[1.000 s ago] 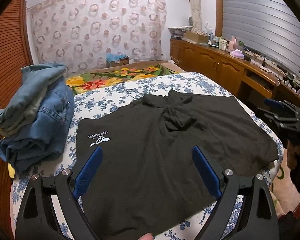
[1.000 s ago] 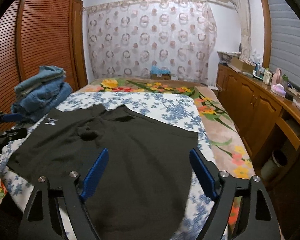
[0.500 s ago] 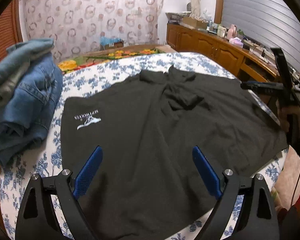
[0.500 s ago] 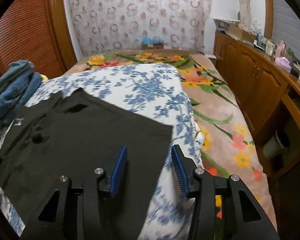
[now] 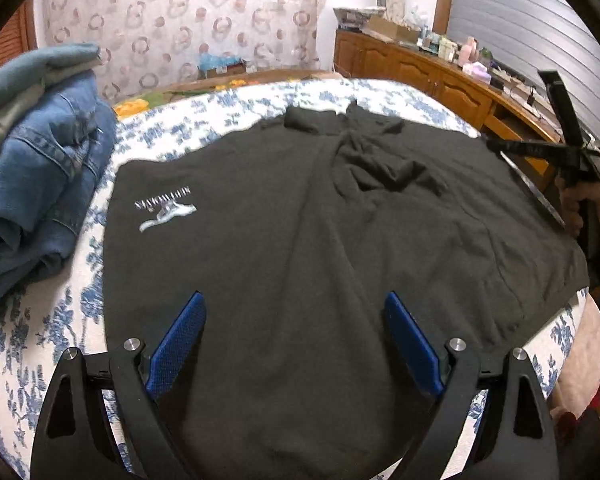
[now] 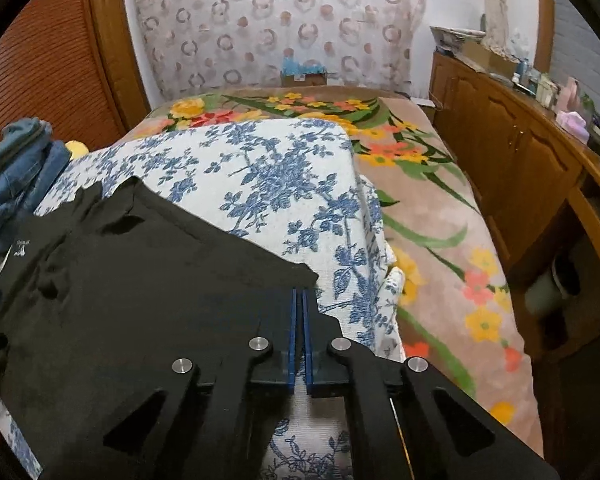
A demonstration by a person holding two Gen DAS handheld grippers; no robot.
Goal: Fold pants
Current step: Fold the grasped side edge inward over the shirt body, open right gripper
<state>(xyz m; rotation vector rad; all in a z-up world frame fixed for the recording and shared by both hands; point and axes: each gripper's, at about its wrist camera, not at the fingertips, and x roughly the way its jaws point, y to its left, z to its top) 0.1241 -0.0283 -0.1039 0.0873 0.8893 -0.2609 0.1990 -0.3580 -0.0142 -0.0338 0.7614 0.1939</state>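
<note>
Your left gripper (image 5: pixel 296 340) hangs with its jaws spread wide over the near edge of the black pants (image 5: pixel 320 240), nothing pinched between them, so that side looks ready to drop onto the cloth rather than carry it. Your right gripper (image 6: pixel 299 300) is clenched tight at the pants' right-hand corner (image 6: pixel 300 276); the blue pads (image 6: pixel 294 320) meet right at the hem, which suits lifting that corner for a fold, but from this angle you cannot tell whether any cloth is really caught between them or the tips sit just beside it. The pants lie spread flat on the blue-flowered sheet (image 6: pixel 268 172), logo (image 5: pixel 164 212) toward their left edge, with a bunched wrinkle (image 5: pixel 380 168) near their far side that will need smoothing. Left of the pants sits a pile of jeans (image 5: pixel 44 168), likely laundry kept out of the way; its lower part runs out of view. Beyond the pants' right edge your hand (image 5: pixel 580 200) on the other handle is only partly visible, and the clutter on the wooden cabinet (image 6: pixel 512 152) is too small to name.
</note>
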